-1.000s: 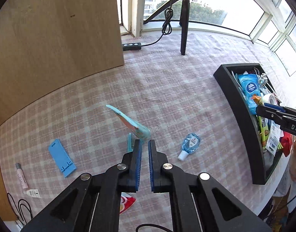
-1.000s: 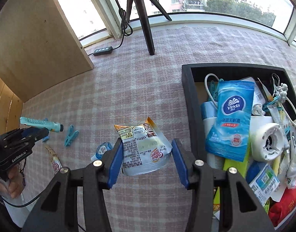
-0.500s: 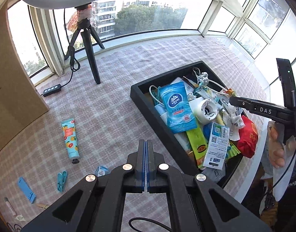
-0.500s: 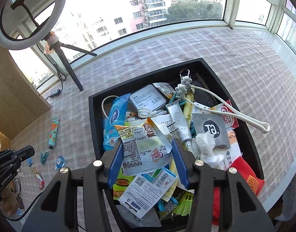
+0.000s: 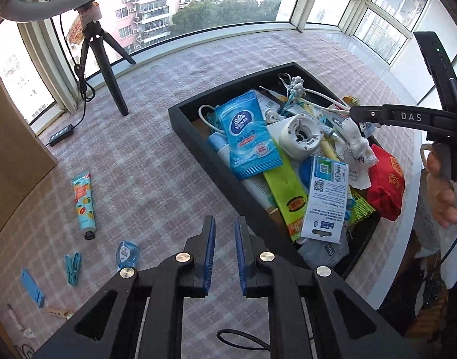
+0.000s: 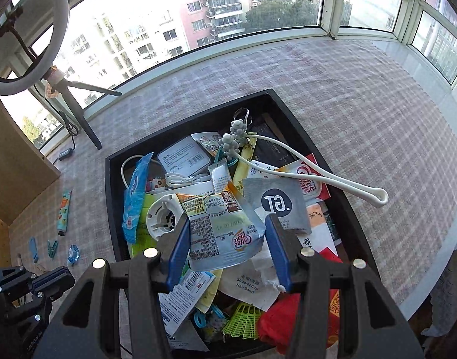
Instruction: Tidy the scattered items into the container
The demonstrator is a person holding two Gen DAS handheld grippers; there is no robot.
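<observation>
Both grippers have swung from the scattered items to the black container (image 6: pixel 114 209), where the right gripper (image 6: pixel 227 249) clamps the Coffee-mate sachet (image 6: pixel 222 230) above the heap and the left gripper (image 5: pixel 224 254) opens empty, so a released sachet may slide off the overfull pile.

A pink-white checked cloth (image 5: pixel 156 155) covers the surface up to the window sill. On it stands a black tripod (image 5: pixel 107 68) w/ a ring light (image 6: pixel 28 45) on top; its cable goes down to a black power strip (image 5: pixel 61 134) near the window. A wood panel (image 5: pixel 16 149) stands at the left edge. Outside are apartment blocks (image 6: pixel 216 9) & green trees (image 5: pixel 225 12).
</observation>
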